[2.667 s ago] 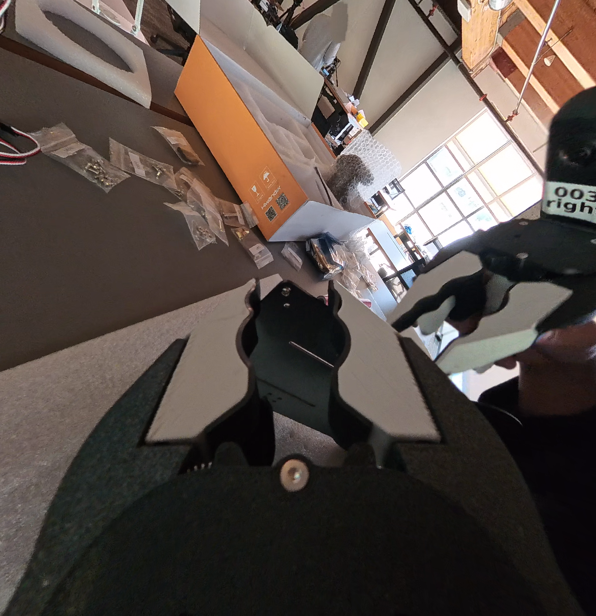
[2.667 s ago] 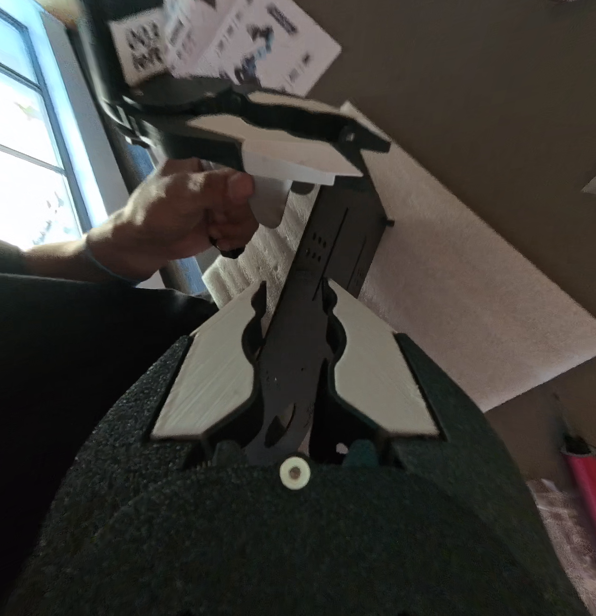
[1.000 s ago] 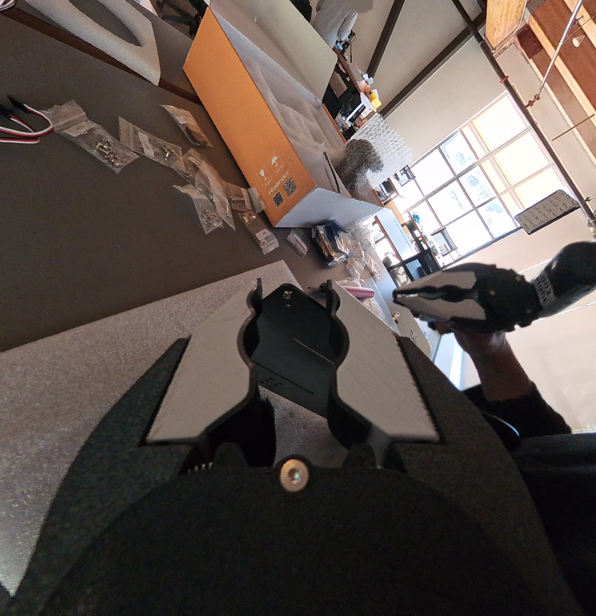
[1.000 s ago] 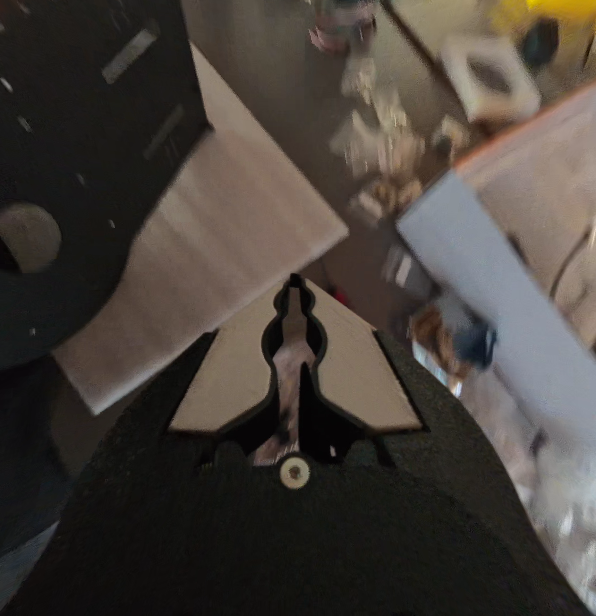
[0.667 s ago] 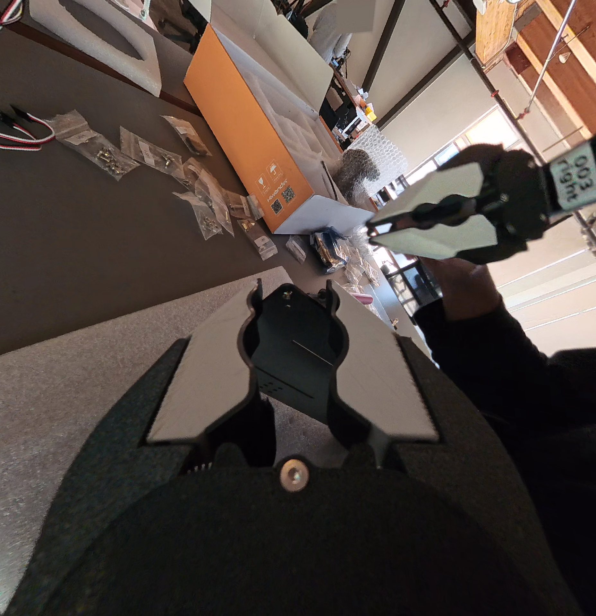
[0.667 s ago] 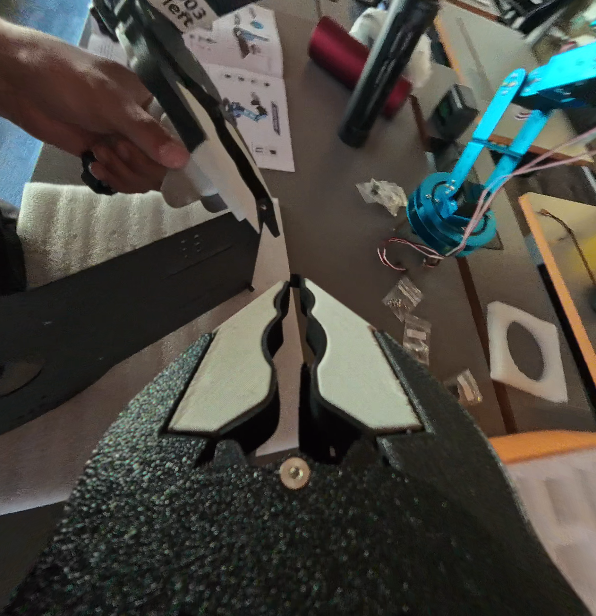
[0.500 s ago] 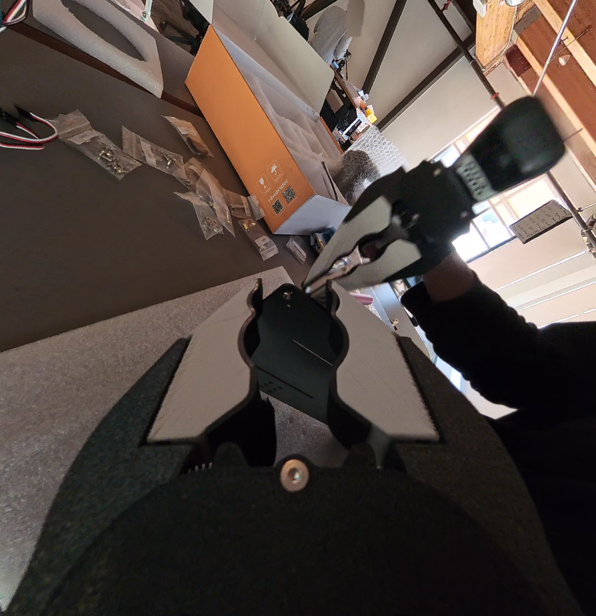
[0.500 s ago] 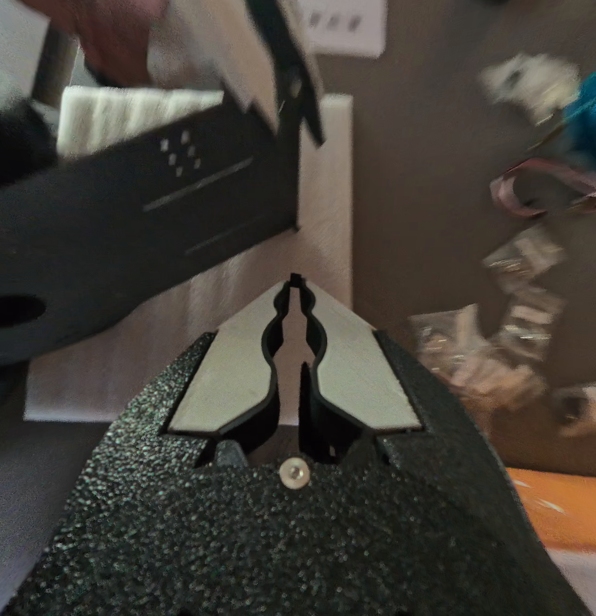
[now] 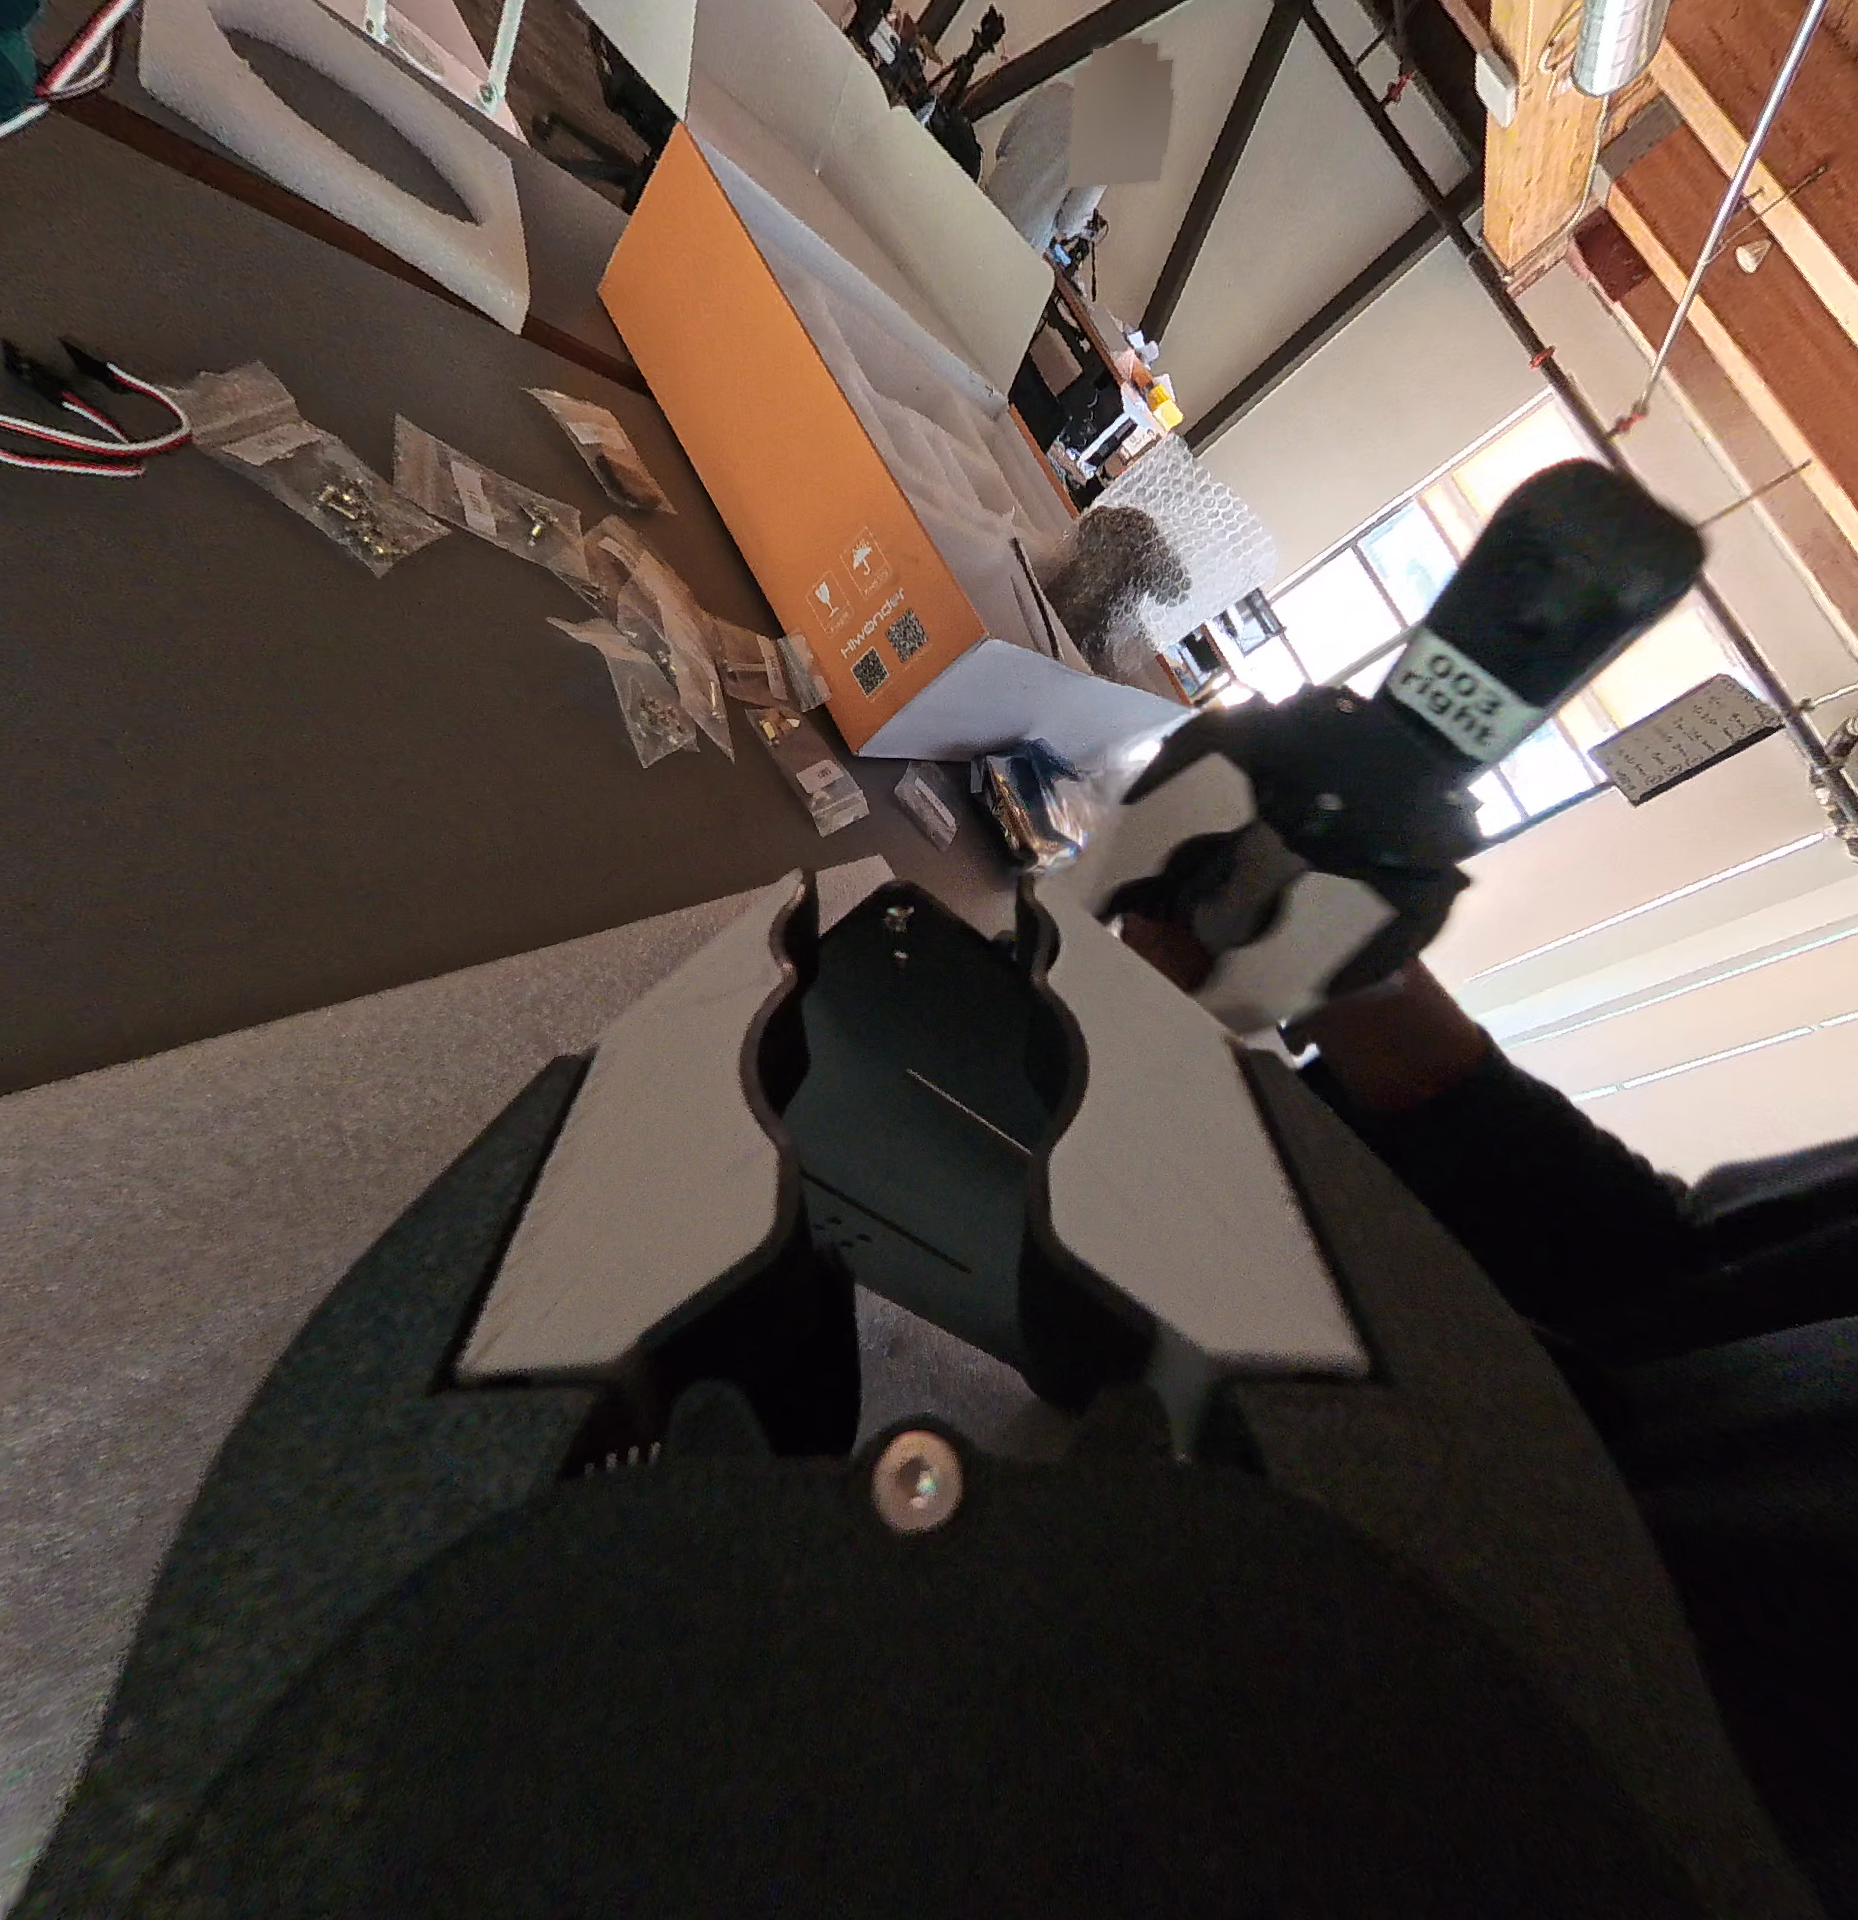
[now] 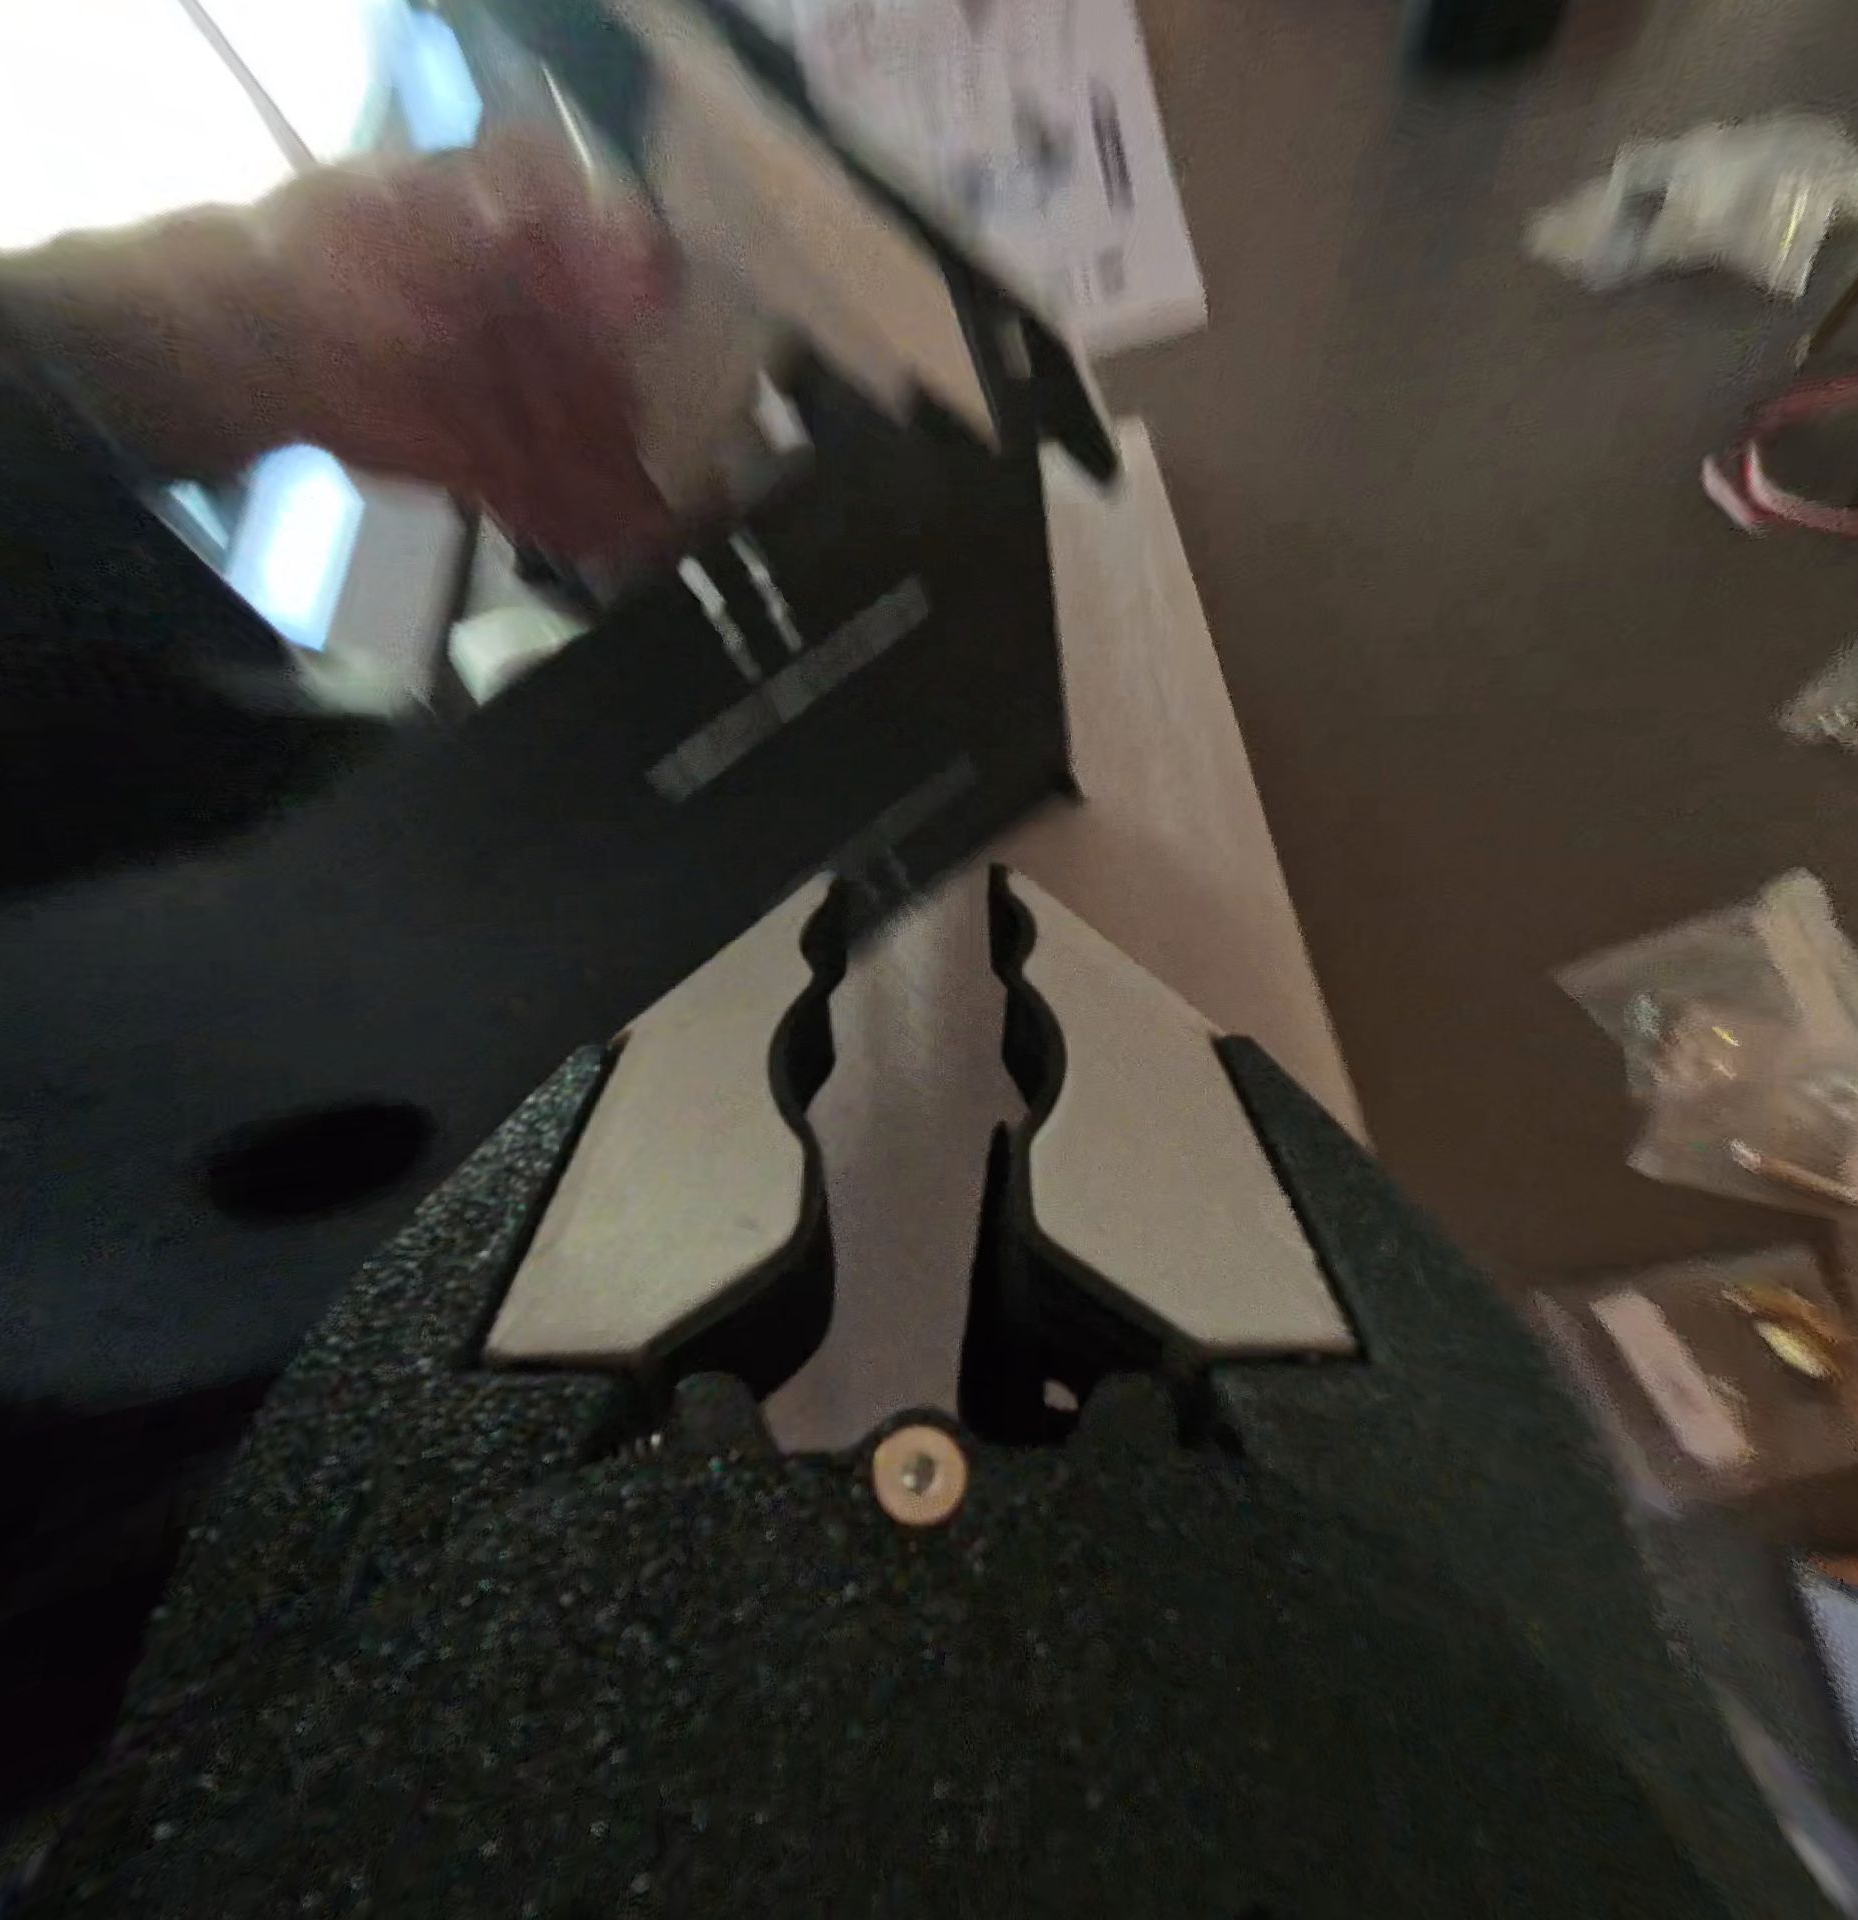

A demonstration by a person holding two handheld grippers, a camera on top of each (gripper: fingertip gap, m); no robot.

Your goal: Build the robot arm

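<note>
Left gripper (image 9: 914, 914) clamps black plate (image 9: 904, 1101), lengthwise forward.

This looks like a workshop or maker lab in a converted industrial loft. A dark bench (image 9: 229, 748) carries small clear bags of screws (image 9: 353, 499), red-white-black servo wires (image 9: 63, 426), an open orange kit box (image 9: 800, 468) with white foam trays, and a foam sheet (image 9: 177, 1195). Behind them rise exposed timber beams (image 9: 1735, 208), dark steel braces, tall gridded windows (image 9: 1372, 582) and cluttered shelves.
</note>
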